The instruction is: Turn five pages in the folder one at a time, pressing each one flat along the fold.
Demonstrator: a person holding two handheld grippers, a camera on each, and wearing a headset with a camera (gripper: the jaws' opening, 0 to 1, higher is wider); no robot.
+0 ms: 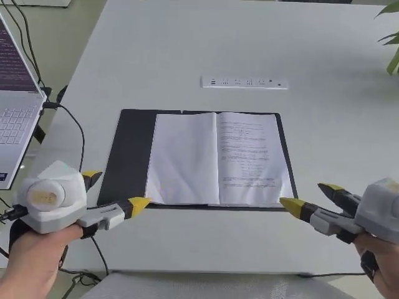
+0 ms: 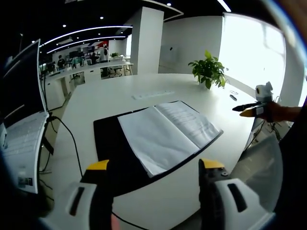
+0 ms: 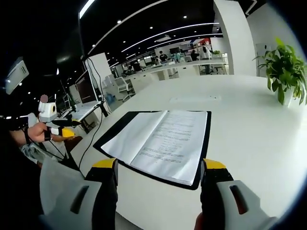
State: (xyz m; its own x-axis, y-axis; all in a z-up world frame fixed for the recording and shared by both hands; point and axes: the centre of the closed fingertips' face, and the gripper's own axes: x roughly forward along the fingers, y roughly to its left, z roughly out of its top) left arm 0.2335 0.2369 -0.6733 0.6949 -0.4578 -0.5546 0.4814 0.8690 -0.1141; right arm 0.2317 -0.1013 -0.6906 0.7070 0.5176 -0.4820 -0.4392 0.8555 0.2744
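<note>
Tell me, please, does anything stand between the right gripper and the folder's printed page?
Nothing visible does: only bare table lies between the open right gripper and the printed page on the right of the folder.

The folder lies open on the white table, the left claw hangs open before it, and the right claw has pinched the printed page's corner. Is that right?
Not quite. The right claw pinches nothing: the right gripper view shows its jaws open, short of the folder and clear of the printed page. The rest holds: folder open on the table, left claw open before it.
</note>
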